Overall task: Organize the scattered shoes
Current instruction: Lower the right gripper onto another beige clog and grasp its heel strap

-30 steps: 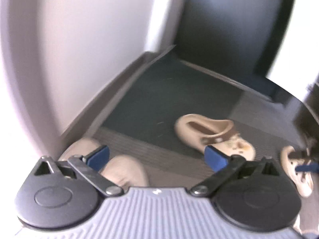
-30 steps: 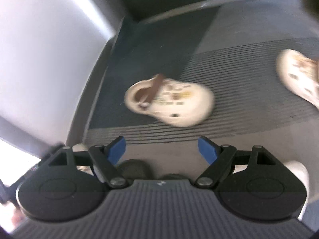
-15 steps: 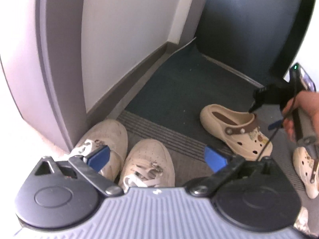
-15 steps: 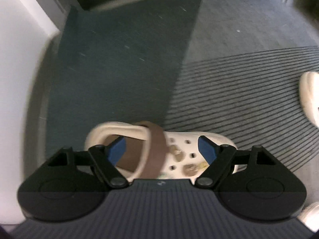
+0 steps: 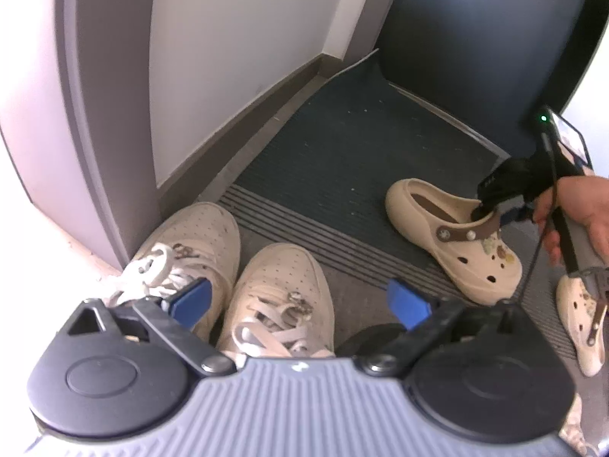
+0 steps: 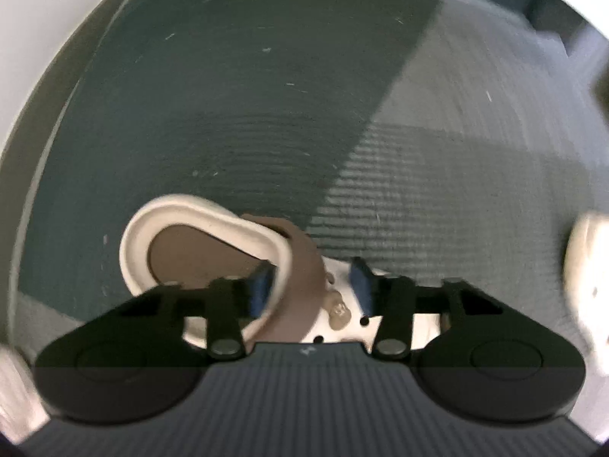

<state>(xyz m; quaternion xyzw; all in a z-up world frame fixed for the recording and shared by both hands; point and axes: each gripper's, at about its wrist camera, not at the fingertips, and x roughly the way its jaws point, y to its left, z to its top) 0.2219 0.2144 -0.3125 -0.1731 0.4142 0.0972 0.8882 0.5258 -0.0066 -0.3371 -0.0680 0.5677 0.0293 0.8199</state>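
Right gripper jaws have just been closing around the cream foam clog's brown strap and rim, on the dark mat; the left gripper hangs released. A thin bite could let it slip.

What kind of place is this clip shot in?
Probably a home entryway. A ribbed floor mat lies by the door, and shoes sit on the floor near it: a pair of sneakers against the wall and cream clogs.

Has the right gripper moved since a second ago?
Yes. In its own view the right gripper has come down onto the cream clog on the dark mat, its jaws just closing around the brown strap.
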